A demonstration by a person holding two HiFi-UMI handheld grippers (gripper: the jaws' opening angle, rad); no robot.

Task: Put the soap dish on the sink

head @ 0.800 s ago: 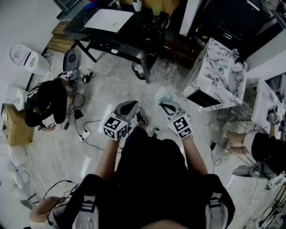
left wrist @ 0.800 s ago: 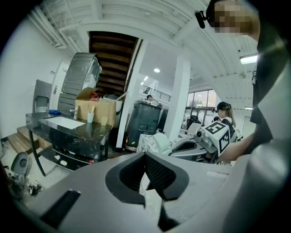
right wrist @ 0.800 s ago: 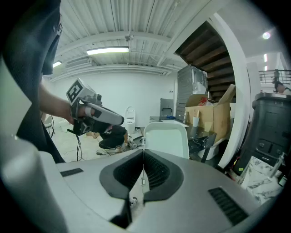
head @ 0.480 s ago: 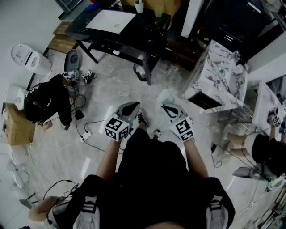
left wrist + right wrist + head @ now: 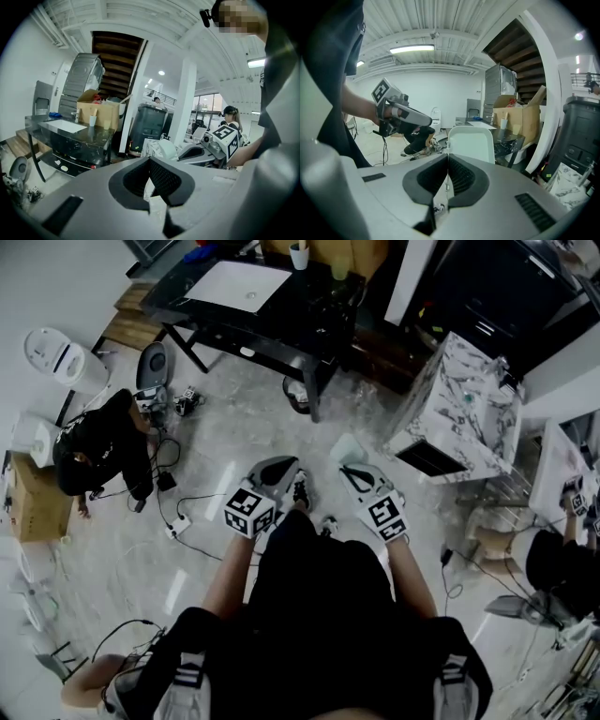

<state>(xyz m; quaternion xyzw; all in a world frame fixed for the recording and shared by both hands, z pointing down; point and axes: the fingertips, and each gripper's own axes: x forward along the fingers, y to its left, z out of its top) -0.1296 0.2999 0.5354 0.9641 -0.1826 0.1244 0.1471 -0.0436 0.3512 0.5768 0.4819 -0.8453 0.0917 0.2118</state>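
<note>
Right gripper [image 5: 448, 159] pinches the dish [image 5: 471, 144] by its edge, held upright out front for the carry, since the sink [image 5: 246, 285] in the black table [image 5: 319, 307] is well ahead; left gripper [image 5: 150, 160] pressed together, looks empty.

Smooth plastic soap dish [image 5: 471, 143]; glossy marble floor [image 5: 217, 457]

I see a white soap dish [image 5: 471, 143], my grey right gripper [image 5: 446, 158], black-and-white square-patterned marker cubes [image 5: 249, 512], white sink [image 5: 246, 285] in a glossy black table [image 5: 323, 310] at eleven o'clock, white cabinet [image 5: 459, 404] veined black at two
</note>
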